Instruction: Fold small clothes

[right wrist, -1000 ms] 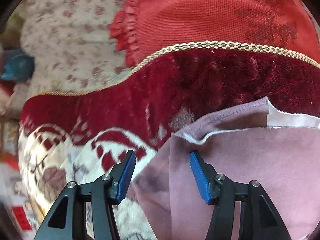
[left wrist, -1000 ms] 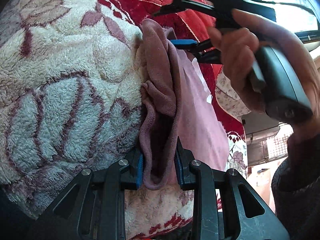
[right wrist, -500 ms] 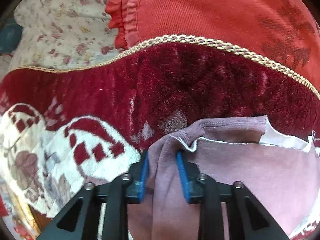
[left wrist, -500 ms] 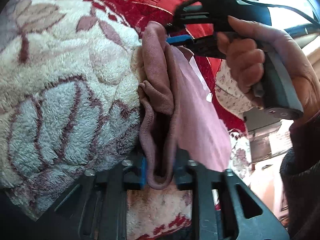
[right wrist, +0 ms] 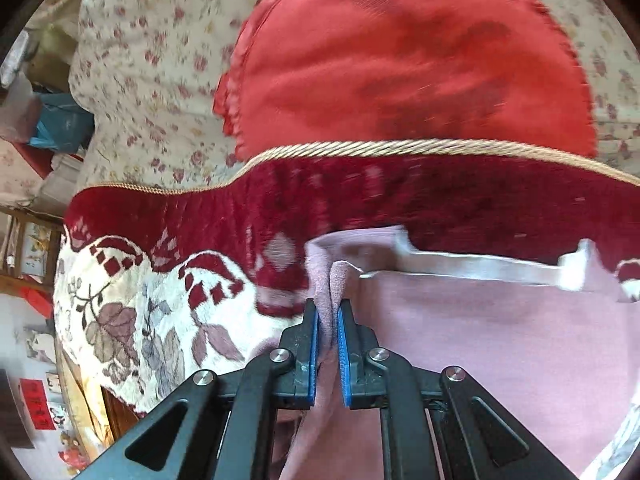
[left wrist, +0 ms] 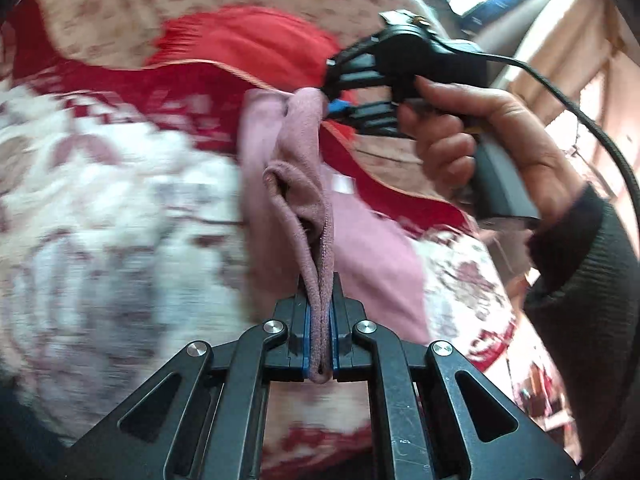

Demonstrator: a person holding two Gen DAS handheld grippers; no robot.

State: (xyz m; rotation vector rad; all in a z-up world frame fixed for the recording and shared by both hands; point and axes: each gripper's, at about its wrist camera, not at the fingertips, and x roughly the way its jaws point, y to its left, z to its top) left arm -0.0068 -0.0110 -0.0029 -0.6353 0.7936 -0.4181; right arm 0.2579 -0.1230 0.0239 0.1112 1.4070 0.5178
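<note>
Both claws are clenched on one edge of the pink garment point(left wrist: 372, 264) — left claw point(left wrist: 319, 340) near, right claw point(left wrist: 326, 106) far; it lies on the plush blanket point(left wrist: 120, 220). The fold looks just begun; next, carry that edge across evenly. Open blanket lies leftward; the red cushion point(right wrist: 400, 60) bounds the far side.

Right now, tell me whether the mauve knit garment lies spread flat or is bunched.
Bunched at one edge: the mauve knit garment is gathered into ridges, pinched by the left tool and right tool. The rest drapes fairly flat.
</note>
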